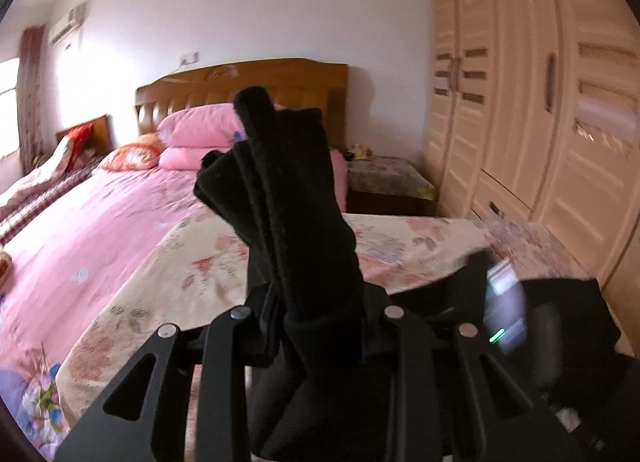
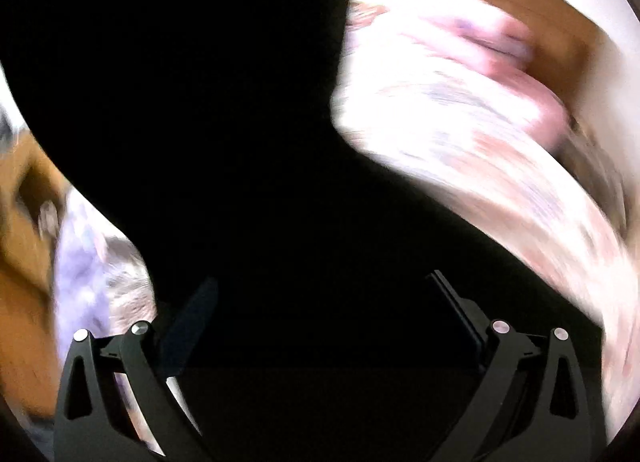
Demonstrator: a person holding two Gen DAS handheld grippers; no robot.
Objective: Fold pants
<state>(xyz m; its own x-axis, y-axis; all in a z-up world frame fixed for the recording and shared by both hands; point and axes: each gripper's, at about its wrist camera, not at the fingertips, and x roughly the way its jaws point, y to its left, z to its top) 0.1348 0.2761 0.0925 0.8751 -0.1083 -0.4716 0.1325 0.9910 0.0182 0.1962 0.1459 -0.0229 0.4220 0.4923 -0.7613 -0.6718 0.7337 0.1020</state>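
Black pants (image 1: pixel 280 198) bunched, long axis running up and away toward wooden headboard (image 1: pixel 248 82), above floral sheet (image 1: pixel 192 262); folded edges stacked, ribbed. Left gripper (image 1: pixel 316 310) pinching pants bundle. Two pink pillows (image 1: pixel 196 142) below headboard. One pair of pants. Right gripper (image 2: pixel 320 302) spread wide, dark cloth filling blurred view.

Black pants (image 1: pixel 288 198): bunched cloth is covering the left gripper (image 1: pixel 316 322) fingertips and part of the pink pillows (image 1: pixel 200 130). In the right wrist view, pants (image 2: pixel 224 122) are blocking most of the frame and the right gripper (image 2: pixel 320 326) fingertips; the bedding (image 2: pixel 460 134) is smearing into motion blur, pattern unreadable.
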